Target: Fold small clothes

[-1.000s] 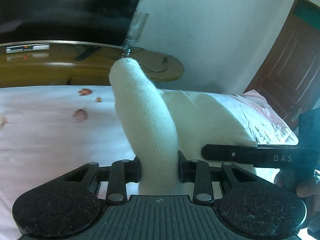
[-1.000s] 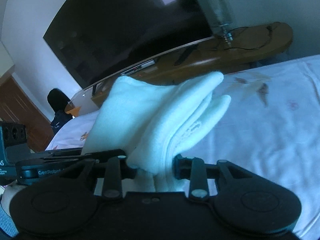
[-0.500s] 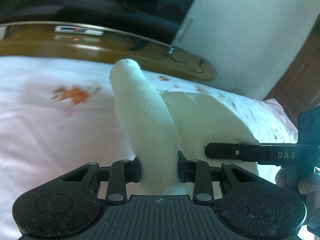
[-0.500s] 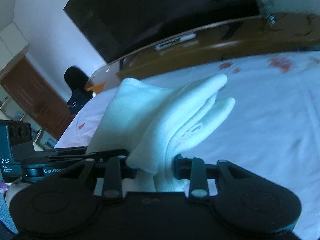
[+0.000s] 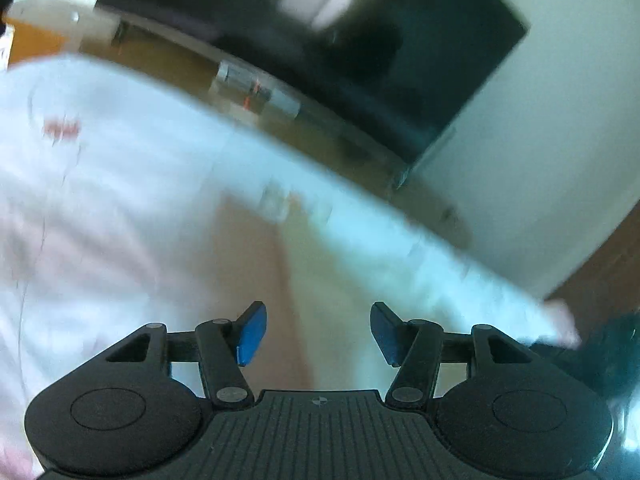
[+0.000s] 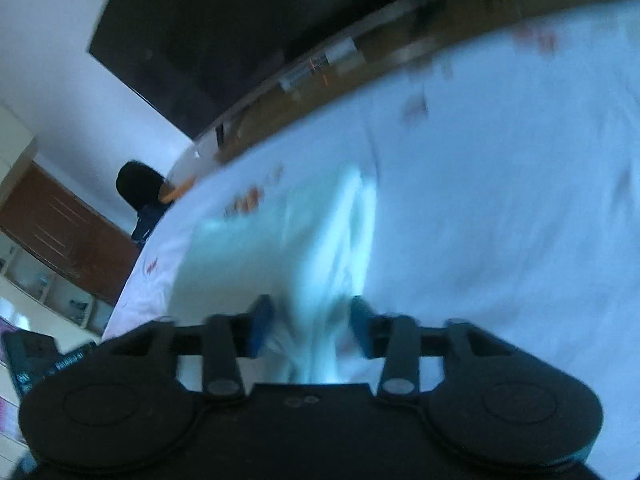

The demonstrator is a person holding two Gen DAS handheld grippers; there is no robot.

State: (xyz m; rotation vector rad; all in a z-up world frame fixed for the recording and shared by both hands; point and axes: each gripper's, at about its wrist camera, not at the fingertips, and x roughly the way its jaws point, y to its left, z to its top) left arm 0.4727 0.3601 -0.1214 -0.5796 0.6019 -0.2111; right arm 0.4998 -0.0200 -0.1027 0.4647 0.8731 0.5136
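— Released since half a second ago: the white garment [image 6: 320,248] no longer stands pinched in the left gripper [image 5: 318,330], whose blue pads [image 5: 252,330] are now spread wide with nothing between them.

— And the right gripper [image 6: 312,330]?

— Its fingers are parted too, wider than before. A blurred fold of the garment still runs down between them, but I cannot tell whether either pad touches it.

— Where does the garment lie?

— On the bed sheet [image 6: 500,200], just ahead of the right gripper, stretching away toward the wooden TV bench [image 6: 400,52]. In the left wrist view it is only a pale cream smear [image 5: 320,280] on the sheet in front of the open fingers.

— How are the tools posed?

— Both point forward and slightly down at the bed, and both views are tilted and motion-blurred.

— What does one view give that the other lacks?

— The right wrist view shows the left tool's black body [image 6: 44,360] at the lower left edge, and a dark chair [image 6: 140,188] left of the bench. The left wrist view shows the television [image 5: 320,40] above the bench.
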